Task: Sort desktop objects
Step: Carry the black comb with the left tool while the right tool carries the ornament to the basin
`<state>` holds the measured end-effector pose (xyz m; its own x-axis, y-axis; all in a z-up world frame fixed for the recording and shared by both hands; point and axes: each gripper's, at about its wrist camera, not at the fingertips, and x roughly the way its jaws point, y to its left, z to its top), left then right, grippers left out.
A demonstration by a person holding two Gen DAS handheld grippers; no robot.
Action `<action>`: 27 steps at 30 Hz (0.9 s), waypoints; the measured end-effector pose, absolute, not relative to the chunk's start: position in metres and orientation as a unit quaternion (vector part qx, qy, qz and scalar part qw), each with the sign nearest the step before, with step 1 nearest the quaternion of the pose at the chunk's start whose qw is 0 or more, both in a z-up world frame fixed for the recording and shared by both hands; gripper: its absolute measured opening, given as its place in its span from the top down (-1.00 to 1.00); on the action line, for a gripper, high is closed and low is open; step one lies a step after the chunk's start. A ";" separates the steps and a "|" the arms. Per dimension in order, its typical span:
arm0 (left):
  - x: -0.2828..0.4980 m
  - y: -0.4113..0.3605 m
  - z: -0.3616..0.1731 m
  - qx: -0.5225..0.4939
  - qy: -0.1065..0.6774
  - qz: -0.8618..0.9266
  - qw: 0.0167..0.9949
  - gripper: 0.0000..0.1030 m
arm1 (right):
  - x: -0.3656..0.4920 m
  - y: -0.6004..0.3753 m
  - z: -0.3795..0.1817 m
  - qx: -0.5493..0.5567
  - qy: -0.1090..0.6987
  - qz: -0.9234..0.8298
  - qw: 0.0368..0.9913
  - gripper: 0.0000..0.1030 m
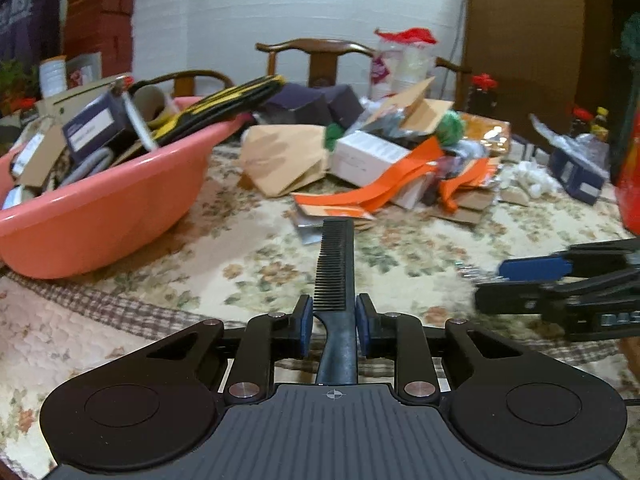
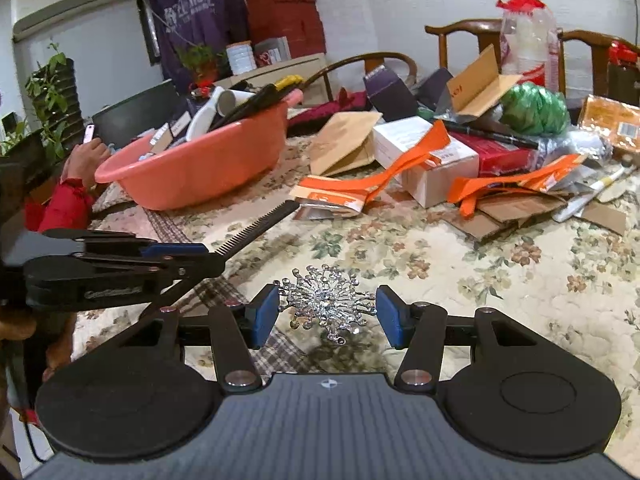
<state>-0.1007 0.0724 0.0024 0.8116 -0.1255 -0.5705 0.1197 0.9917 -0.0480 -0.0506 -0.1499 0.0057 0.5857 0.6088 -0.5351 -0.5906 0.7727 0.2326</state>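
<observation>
Meanwhile the left claw (image 1: 334, 322) grips a black comb (image 1: 334, 264) above the table (image 1: 420, 240), apparently bound for the pink basin (image 1: 100, 208), while the right claw (image 2: 327, 316) brackets a silver brooch (image 2: 328, 300), contact unclear.

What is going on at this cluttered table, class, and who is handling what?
A person is sorting a messy table with two handheld grippers. The left gripper is shut on a black plastic comb, holding it above the floral tablecloth. The right gripper brackets a silver sparkly brooch-like ornament; whether it is pinched is unclear. A salmon-pink plastic basin on the left already holds boxes and other items, and a heap of cardboard and orange packaging remains.
</observation>
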 end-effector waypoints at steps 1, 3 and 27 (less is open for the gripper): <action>-0.101 0.070 0.002 -0.005 0.299 -0.068 0.952 0.62 | -0.049 -0.150 0.005 0.014 0.309 0.336 0.890 -0.13; -0.101 0.064 0.001 -0.003 0.298 -0.075 0.952 0.62 | -0.049 -0.150 0.003 0.014 0.310 0.333 0.890 -0.13; -0.114 0.065 0.005 -0.014 0.299 -0.077 0.951 0.61 | -0.052 -0.145 -0.001 0.016 0.318 0.332 0.888 -0.13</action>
